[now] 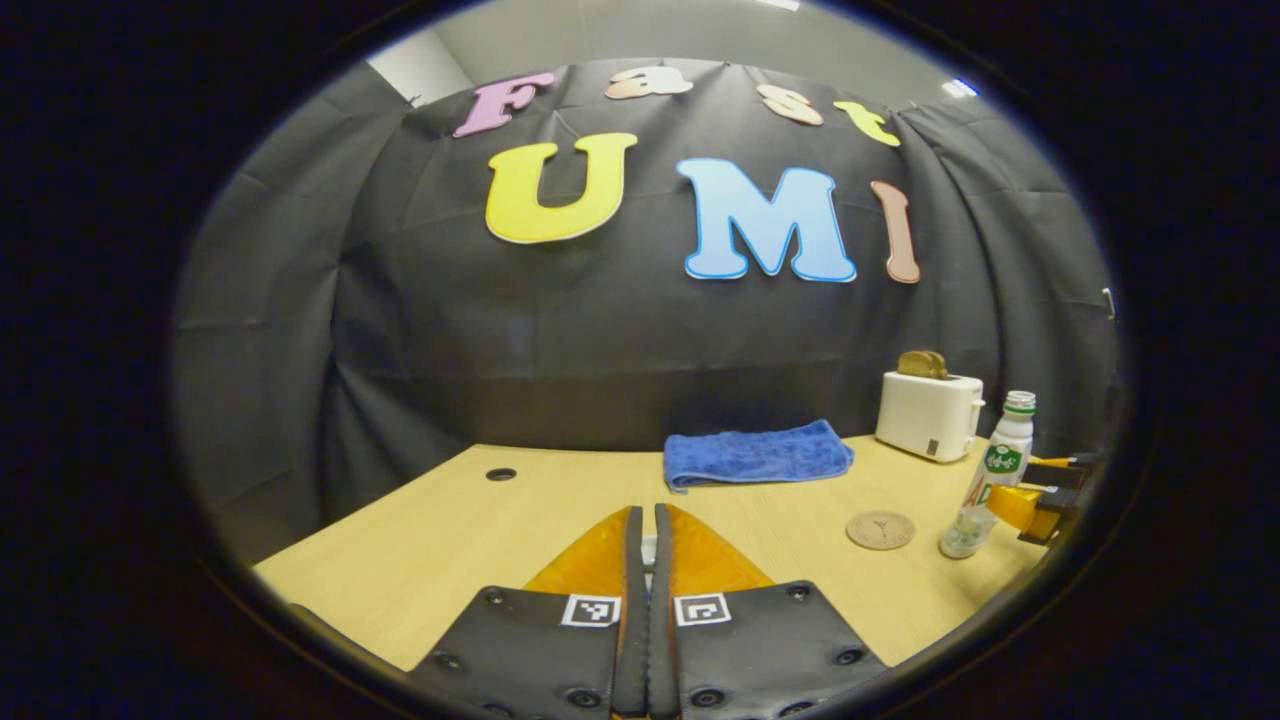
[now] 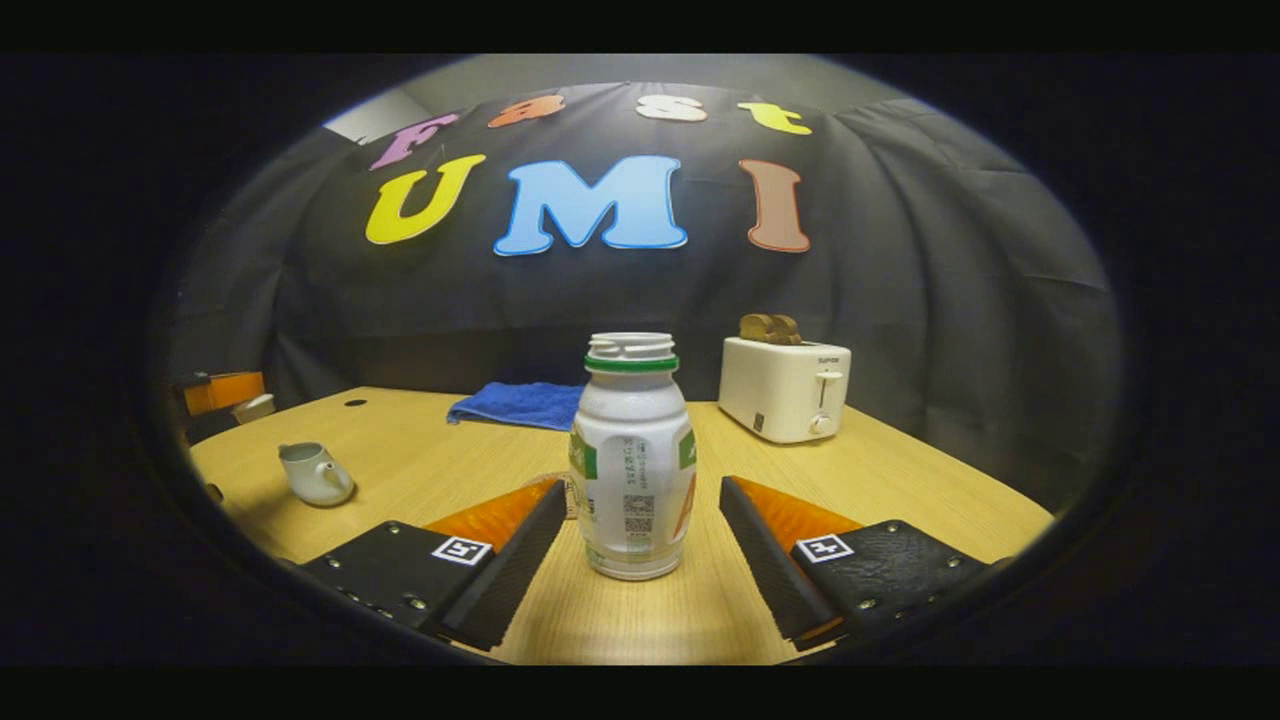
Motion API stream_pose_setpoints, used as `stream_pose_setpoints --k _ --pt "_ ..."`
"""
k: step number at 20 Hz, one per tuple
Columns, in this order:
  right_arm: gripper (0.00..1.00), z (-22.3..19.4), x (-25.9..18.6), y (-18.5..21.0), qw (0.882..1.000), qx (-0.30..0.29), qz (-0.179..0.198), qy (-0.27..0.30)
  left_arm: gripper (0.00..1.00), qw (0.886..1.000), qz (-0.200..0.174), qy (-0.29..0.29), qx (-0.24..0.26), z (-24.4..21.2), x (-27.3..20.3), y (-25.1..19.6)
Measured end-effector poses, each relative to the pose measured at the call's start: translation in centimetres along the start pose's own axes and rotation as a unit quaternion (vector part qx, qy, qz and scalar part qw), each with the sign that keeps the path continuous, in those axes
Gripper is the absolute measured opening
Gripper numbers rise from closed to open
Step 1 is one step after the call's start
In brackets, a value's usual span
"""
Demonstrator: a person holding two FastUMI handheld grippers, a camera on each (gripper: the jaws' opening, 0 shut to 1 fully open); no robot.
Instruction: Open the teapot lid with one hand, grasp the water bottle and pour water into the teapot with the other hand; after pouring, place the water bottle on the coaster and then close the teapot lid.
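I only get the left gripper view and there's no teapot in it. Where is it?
Observer: In the right gripper view the teapot stands on the table, well off to the left of the bottle.
Operator: Is the right claw gripping the bottle?
Observer: No. The right claw is open, with one finger on each side of the bottle and a gap on both sides.
Operator: Is the bottle capped?
Observer: Its mouth looks open, with no cap on it.
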State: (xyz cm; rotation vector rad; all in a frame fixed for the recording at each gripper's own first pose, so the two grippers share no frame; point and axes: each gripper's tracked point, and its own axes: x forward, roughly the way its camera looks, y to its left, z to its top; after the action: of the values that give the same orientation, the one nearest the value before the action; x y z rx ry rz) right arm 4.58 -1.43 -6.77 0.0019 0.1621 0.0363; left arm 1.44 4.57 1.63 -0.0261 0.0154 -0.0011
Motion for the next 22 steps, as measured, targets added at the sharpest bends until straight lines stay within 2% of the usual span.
stream_pose_setpoints --k 5,6,7,8,9,10,13,18,22 --pt "0.95 -1.4 1.5 0.3 1.0 -0.013 0.001 0.019 0.1 1.0 0.007 0.002 -0.009 -0.5 -0.5 1.0" --pt "0.95 -1.6 1.7 0.4 1.0 -0.012 0.0 0.023 0.05 1.0 0.007 0.004 -0.011 -0.7 -0.5 1.1" --pt "0.95 -1.9 2.0 0.3 1.0 -0.011 -0.001 0.027 0.1 1.0 0.008 0.005 -0.013 -0.8 -0.6 1.2" --pt "0.95 -2.1 2.1 0.3 0.999 -0.01 -0.002 0.031 0.1 1.0 0.008 0.007 -0.015 -0.9 -0.6 1.3" --pt "0.95 -2.3 2.2 0.3 0.999 -0.01 -0.002 0.036 0.05 1.0 0.009 0.009 -0.016 -1.2 -0.6 1.4" --pt "0.95 -2.2 2.3 0.3 0.999 -0.01 -0.003 0.033 0.1 1.0 0.008 0.01 -0.018 -1.3 -0.6 1.4" --pt "0.83 -2.2 2.4 0.4 0.999 -0.012 -0.007 0.033 0.1 1.0 0.007 0.014 -0.023 -1.7 -0.7 1.6" --pt "0.81 -2.2 2.3 0.6 0.999 -0.014 -0.003 0.036 0.1 0.999 0.006 0.013 -0.028 -1.6 -0.8 2.0" --pt "0.81 -1.5 2.0 1.1 0.998 -0.047 -0.005 0.035 0.1 0.999 0.006 0.013 -0.032 -1.8 -0.9 2.4"
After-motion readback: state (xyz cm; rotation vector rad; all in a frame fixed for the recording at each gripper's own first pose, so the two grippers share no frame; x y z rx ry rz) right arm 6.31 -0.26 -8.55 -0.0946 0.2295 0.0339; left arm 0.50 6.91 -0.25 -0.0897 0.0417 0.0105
